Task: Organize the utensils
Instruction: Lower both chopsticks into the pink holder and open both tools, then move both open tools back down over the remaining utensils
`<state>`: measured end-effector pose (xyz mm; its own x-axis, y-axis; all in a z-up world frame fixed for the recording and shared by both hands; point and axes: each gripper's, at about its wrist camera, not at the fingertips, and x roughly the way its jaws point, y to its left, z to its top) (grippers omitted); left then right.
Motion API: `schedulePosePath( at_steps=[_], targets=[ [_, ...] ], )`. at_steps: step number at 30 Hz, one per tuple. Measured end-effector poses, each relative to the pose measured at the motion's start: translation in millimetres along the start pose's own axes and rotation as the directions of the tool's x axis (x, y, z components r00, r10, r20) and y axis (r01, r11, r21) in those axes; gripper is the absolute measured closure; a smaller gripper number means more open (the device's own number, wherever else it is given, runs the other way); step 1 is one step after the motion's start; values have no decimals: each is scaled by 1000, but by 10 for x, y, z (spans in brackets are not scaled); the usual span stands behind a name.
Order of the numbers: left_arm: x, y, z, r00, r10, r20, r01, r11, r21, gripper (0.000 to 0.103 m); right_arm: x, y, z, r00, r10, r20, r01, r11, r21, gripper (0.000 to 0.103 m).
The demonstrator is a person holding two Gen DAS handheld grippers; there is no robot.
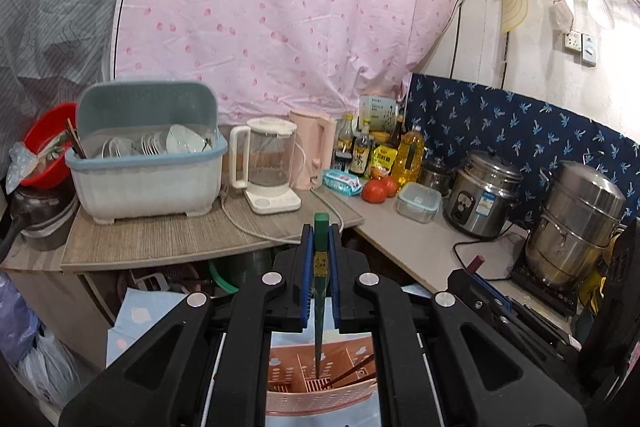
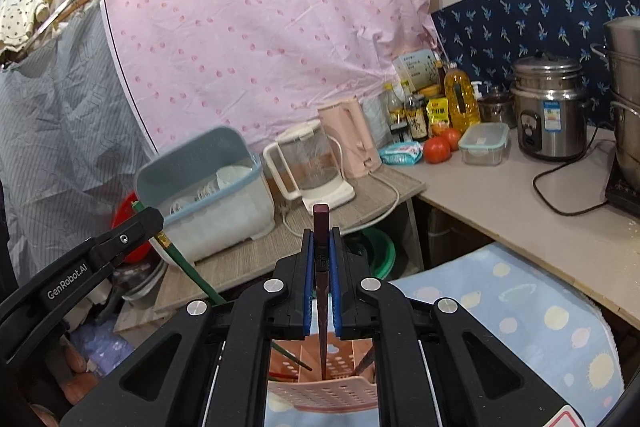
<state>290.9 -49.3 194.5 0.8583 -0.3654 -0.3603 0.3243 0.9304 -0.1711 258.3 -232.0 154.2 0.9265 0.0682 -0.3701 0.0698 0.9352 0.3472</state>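
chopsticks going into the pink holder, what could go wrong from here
1. The left gripper holds the green chopstick and the right gripper the dark red chopstick over the same pink holder; the two could collide.
2. Chopsticks already in the holder lean across it, so a lowered tip may catch on them.
3. The holder seems to sit on a soft printed cloth, so a sideways push might tip it.

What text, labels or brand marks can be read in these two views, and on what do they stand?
"GenRobot.AI": white print on the side of the left gripper, in the right wrist view.
Too small or blurred to read: labels on the sauce bottles, yellow packet, box, rice cooker, and the band on the green chopstick.
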Motion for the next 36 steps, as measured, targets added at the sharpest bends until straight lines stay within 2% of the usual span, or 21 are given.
schedulePosePath(
  at_steps=[8,9,11,13,26,30,33,36],
  targets=[
    [124,40,-94,999,7,-31,-8,1000,-13,96,117,0,-153,999,-16,-35,16,1000,-7,93],
    [122,52,-95,999,4,-33,-5,1000,-20,93,106,-1,-158,999,-20,-29,20,1000,-6,91],
    [116,63,-99,999,13,-35,-13,1000,-24,81,75,-4,-158,1000,-24,-21,24,1000,-4,76],
    [93,76,-108,999,18,-31,-19,999,-27,70,25,-4,-158,1000,-26,-8,26,1000,-4,72],
    [-232,117,-318,997,21,-75,-23,999,-38,68,-368,-61,-293,1000,-23,-8,23,1000,4,68],
    [-380,129,-523,994,20,-107,-25,999,-43,68,-535,-147,-503,999,-22,-42,22,1000,19,68],
    [-483,163,-781,989,19,-149,-27,998,-55,66,-681,-258,-742,996,-29,-82,32,999,34,68],
    [-570,201,-1144,976,13,-218,-31,997,-76,65,-848,-405,-1055,990,-43,-134,50,997,52,68]
  ],
)
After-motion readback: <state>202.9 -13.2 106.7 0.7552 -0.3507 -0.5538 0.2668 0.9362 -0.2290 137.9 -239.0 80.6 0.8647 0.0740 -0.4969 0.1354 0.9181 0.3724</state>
